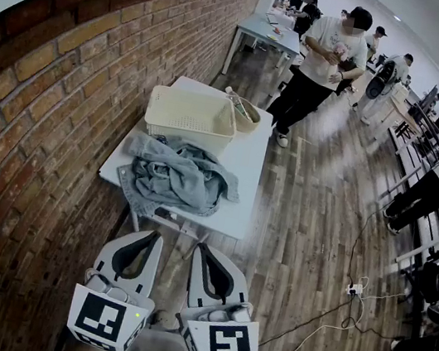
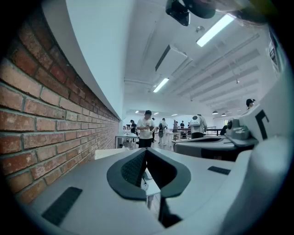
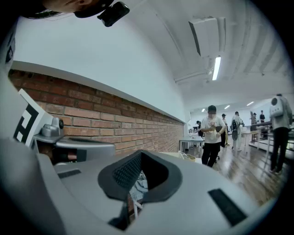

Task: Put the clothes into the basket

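A crumpled pile of grey-blue denim clothes (image 1: 176, 175) lies on the near half of a white table (image 1: 246, 167) set against the brick wall. Behind the pile stands a cream plastic basket (image 1: 190, 117), with nothing showing in it. My left gripper (image 1: 152, 237) and right gripper (image 1: 200, 249) hang side by side short of the table's near edge, both shut and holding nothing. In the right gripper view a bit of the clothes (image 3: 138, 183) shows through the gap behind the jaws. The left gripper view shows the table edge (image 2: 151, 184) beyond the jaws.
A small bowl-like holder (image 1: 245, 116) with items sits right of the basket. A person (image 1: 324, 59) stands just past the table's far end; others stand farther back. The brick wall (image 1: 33, 138) runs along the left. Cables and a power strip (image 1: 353, 288) lie on the wooden floor.
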